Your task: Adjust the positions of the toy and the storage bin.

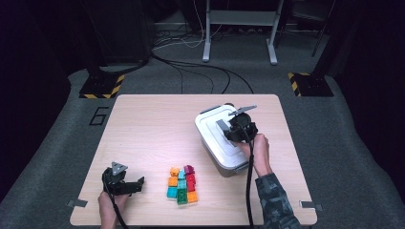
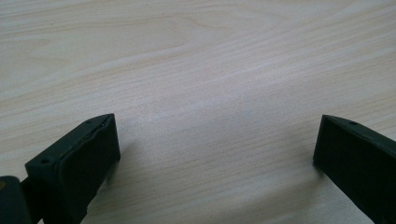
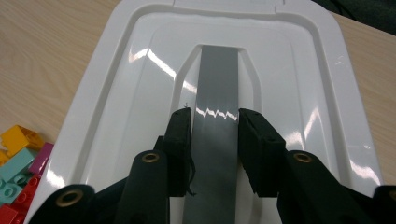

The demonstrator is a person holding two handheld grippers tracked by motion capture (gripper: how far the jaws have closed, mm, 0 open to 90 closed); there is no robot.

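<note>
**Grey handle gripped, lid ready to lift**

Grey plastic is what we have hold of: the flat handle strip (image 3: 215, 140) that runs down the middle of the white lid (image 3: 116, 121). Our right gripper (image 3: 215, 122) has its fingers (image 3: 180, 135) clenched on the strip from both sides, pads pressed to its edges. In the high view the right gripper (image 1: 237, 128) sits on top of the storage box (image 1: 215, 148), which stands on the right half of the desk (image 1: 153, 129), with its lid on.

Our left gripper (image 1: 125, 183) rests at the near left of the desk, its fingers (image 2: 79, 158) spread wide apart with nothing but bare wood between them. Just to its right, between the two hands, lies a cluster of coloured toy bricks (image 1: 182, 184) in orange, teal, green, red and magenta.

We judge the step in hand to be opening the box, the grasp itself done. The next move calls for a straight pull upward, keeping the lid level so the strip does not slip from the pads, then a clear spot to set it down away from the bricks.
</note>
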